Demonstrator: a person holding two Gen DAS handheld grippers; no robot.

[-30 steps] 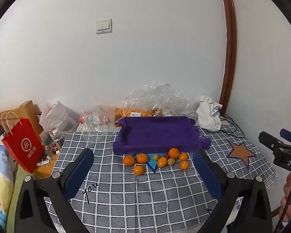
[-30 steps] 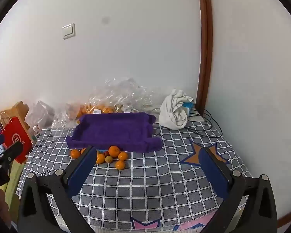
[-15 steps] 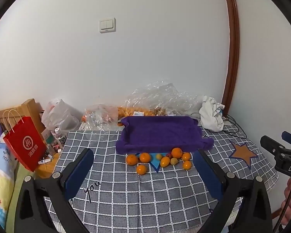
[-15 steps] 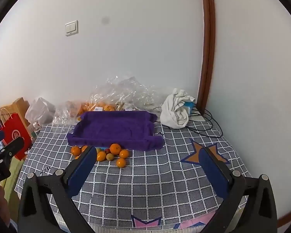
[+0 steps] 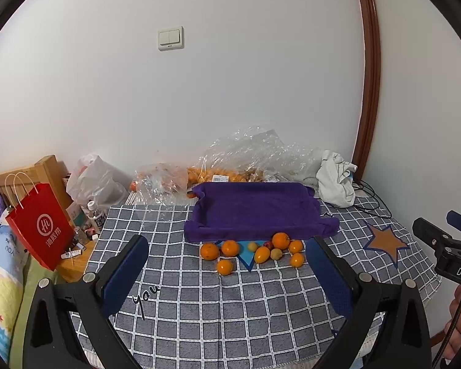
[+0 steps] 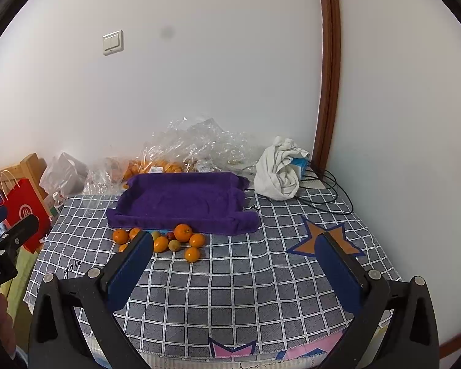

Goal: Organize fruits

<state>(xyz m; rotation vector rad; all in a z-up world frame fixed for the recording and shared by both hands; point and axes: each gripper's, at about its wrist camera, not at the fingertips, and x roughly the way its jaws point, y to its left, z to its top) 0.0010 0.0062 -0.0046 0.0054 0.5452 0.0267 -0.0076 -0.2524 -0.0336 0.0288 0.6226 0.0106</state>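
The fruits [image 5: 255,250] are lying loose on the checked bench cloth [image 5: 230,301], bunched just in front of the purple tray [image 5: 255,209]: round oranges, an oval yellow-orange one, and smaller pale ones, possibly plums. Both the left tongs [image 5: 227,264] and right tongs [image 6: 235,258] are hanging spread wide, gripping nothing, well short of the tray

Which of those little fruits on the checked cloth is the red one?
The small dark red fruit, tucked mid-cluster against the purple tray's front edge, just left of the biggest orange. The other fruits are orange or yellowish.
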